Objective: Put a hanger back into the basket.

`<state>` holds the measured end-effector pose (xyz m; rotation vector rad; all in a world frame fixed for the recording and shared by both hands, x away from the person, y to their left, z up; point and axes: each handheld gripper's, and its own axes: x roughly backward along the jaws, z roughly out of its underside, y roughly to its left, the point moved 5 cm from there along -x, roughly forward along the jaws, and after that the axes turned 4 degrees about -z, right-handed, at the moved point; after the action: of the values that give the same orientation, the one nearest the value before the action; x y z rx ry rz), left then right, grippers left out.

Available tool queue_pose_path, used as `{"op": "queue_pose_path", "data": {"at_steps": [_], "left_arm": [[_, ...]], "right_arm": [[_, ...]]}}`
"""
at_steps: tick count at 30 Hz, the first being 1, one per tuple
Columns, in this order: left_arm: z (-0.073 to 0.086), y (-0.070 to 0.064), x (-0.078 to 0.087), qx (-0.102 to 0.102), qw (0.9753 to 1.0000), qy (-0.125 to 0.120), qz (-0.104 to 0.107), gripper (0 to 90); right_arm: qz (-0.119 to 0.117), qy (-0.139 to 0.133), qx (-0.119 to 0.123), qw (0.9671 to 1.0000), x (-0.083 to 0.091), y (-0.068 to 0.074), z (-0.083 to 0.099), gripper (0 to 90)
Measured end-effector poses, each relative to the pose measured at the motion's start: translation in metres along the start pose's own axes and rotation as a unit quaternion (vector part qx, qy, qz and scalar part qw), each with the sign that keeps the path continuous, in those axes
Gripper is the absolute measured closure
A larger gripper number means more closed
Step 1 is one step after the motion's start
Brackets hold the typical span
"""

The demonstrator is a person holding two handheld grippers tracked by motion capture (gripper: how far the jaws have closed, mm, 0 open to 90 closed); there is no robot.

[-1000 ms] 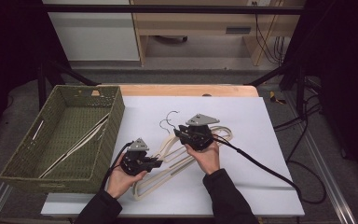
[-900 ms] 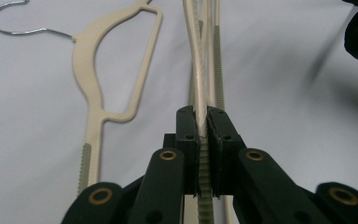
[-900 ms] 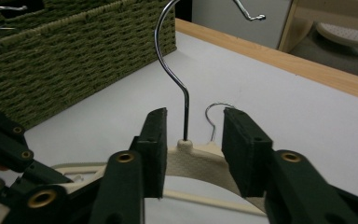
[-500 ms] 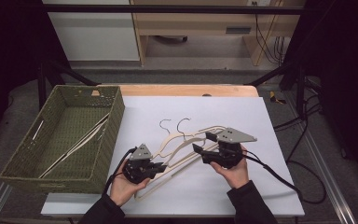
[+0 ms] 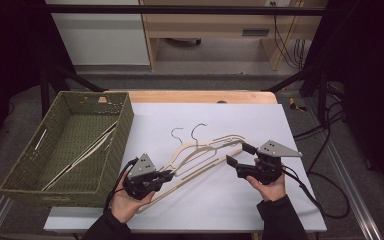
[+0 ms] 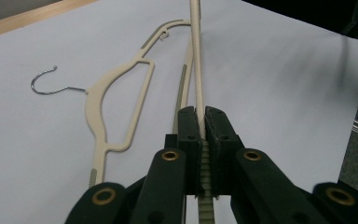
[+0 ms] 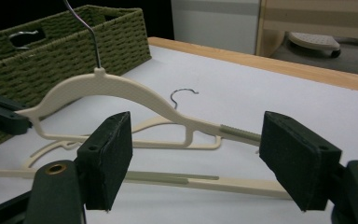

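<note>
Two cream hangers with wire hooks overlap on the white table sheet [image 5: 205,205]. My left gripper [image 5: 167,174] is shut on the bottom bar of one hanger [image 5: 200,169], and the bar runs straight out between its jaws [image 6: 196,70]. That hanger [image 7: 121,88] is tilted up off the sheet with its hook raised. The other hanger [image 6: 121,102] lies flat beside it, its hook [image 7: 184,95] on the sheet. My right gripper [image 5: 239,155] stands open at the hangers' right end, and the raised hanger's arm [image 7: 233,131] crosses between its pads without touching them.
A green woven basket [image 5: 125,125] stands at the table's left and holds more cream hangers [image 5: 87,152]. Wooden table edge [image 5: 205,96] runs along the back. Black cables [image 5: 310,195] trail off the right side.
My right gripper has moved from the middle of the hangers out to their right end. The left gripper has stayed shut on the bar, almost in place.
</note>
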<state>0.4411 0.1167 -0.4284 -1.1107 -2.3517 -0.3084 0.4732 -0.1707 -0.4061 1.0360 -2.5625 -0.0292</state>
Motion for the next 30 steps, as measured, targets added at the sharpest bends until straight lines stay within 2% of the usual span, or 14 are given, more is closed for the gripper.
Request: {"op": "queue_pose_path", "data": {"at_steps": [3, 5, 7, 10, 14, 16, 19, 22, 25, 27, 29, 30], "left_arm": [[0.002, -0.001, -0.003, -0.003, 1.0, 0.008, 0.003, 85.3], [0.005, -0.001, -0.007, -0.002, 0.9997, 0.023, 0.007, 85.3], [0.011, -0.003, -0.014, -0.005, 0.9992, 0.04, 0.008, 85.2], [0.018, -0.004, -0.021, -0.009, 0.9984, 0.055, 0.006, 85.2], [0.02, -0.004, -0.021, -0.012, 0.9984, 0.056, 0.004, 85.0], [0.02, -0.003, -0.021, -0.012, 0.9983, 0.056, 0.005, 84.9], [0.021, -0.003, -0.022, -0.021, 0.9983, 0.055, -0.002, 84.6], [0.021, -0.004, -0.022, -0.03, 0.998, 0.056, -0.004, 84.4], [0.021, -0.003, -0.022, -0.035, 0.9974, 0.062, -0.011, 83.8], [0.023, -0.002, -0.024, -0.04, 0.9962, 0.076, -0.018, 81.7], [0.027, -0.003, -0.028, -0.039, 0.9954, 0.087, -0.009, 81.2], [0.028, -0.003, -0.029, -0.035, 0.9963, 0.078, -0.008, 81.2]], "right_arm": [[-0.009, 0.0, 0.004, 1.0, -0.003, 0.003, 0.0, 25.6], [-0.014, 0.006, 0.013, 0.9998, -0.005, 0.006, 0.001, 25.7], [-0.027, 0.005, 0.007, 0.9996, -0.01, 0.011, 0.0, 27.0], [-0.041, 0.01, 0.018, 0.9989, -0.022, 0.024, -0.003, 29.8], [-0.065, 0.014, 0.029, 0.9973, -0.045, 0.045, -0.01, 36.5], [-0.063, 0.018, 0.046, 0.9968, -0.055, 0.052, -0.012, 41.9], [-0.065, 0.018, 0.042, 0.9969, -0.068, 0.058, -0.017, 53.3], [-0.055, 0.024, 0.037, 0.9975, -0.079, 0.057, -0.02, 62.5], [-0.055, 0.031, 0.029, 0.9976, -0.084, 0.055, -0.019, 75.5], [-0.061, 0.039, 0.026, 0.997, -0.086, 0.054, -0.018, 82.8], [-0.062, 0.04, 0.026, 0.9969, -0.086, 0.055, -0.018, 83.5], [-0.065, 0.041, 0.028, 0.9966, -0.085, 0.055, -0.018, 83.8]]}}
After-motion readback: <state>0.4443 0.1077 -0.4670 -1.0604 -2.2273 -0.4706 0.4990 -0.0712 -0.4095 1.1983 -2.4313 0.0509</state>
